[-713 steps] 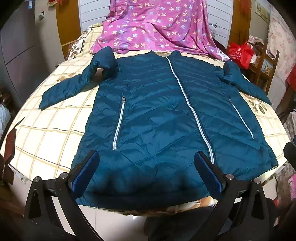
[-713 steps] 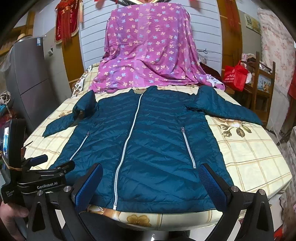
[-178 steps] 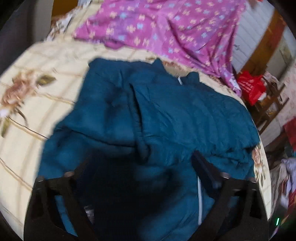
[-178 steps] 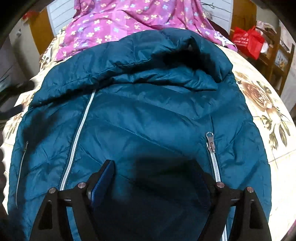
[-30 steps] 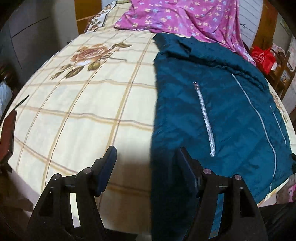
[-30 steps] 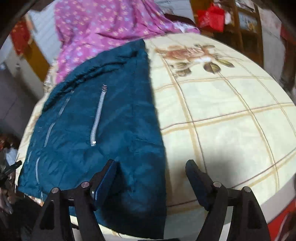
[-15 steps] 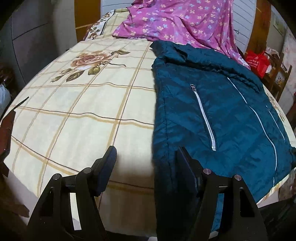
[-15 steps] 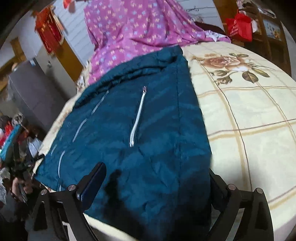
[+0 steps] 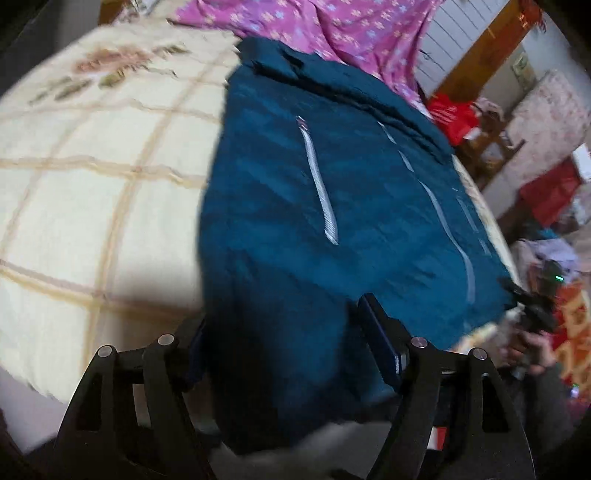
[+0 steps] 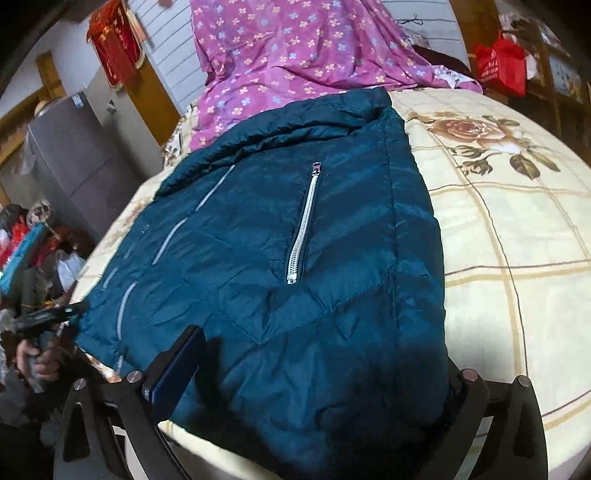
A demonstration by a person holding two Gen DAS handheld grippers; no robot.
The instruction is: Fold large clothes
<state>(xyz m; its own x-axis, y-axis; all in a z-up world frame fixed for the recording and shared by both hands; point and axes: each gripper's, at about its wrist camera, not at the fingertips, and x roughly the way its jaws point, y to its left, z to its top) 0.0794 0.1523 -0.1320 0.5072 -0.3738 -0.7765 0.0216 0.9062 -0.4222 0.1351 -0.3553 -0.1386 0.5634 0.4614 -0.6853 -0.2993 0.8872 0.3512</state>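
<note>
Left-wrist view, blurred with motion, looks along the left tongs [image 9: 291, 354], whose two fingers stand apart with the near hem corner of the teal jacket [image 9: 332, 192] lying between them; the left finger is largely hidden behind the cloth, and I cannot tell whether either pad presses the fabric. The jacket lies on a bed whose cream checked bedspread [image 9: 85, 184], printed with roses, shows to the left of the jacket. A silver pocket zip [image 9: 319, 184] runs down the jacket's front, and beyond the jacket's far end a purple flowered cloth [image 9: 332, 26] hangs down. At the jacket's right hem corner, the person's right hand [image 9: 532, 339] shows, holding the other tool. In the right-wrist view the right tongs [image 10: 317, 369] are also spread wide, the blue-padded left finger [image 10: 177, 369] resting at the jacket's near hem while the right finger sits just under the cloth's edge, mostly covered. Here the jacket [image 10: 295, 258] is sharp: quilted, with sleeves tucked out of sight, its pocket zip [image 10: 303, 225] about the middle and the main zip [image 10: 173, 232] further left. The rose-printed bedspread [image 10: 517, 221] lies right of the jacket, a red bag [image 10: 502, 66] stands beyond the jacket's far right corner, and a grey cabinet [image 10: 74, 158] stands off to the jacket's left.
</note>
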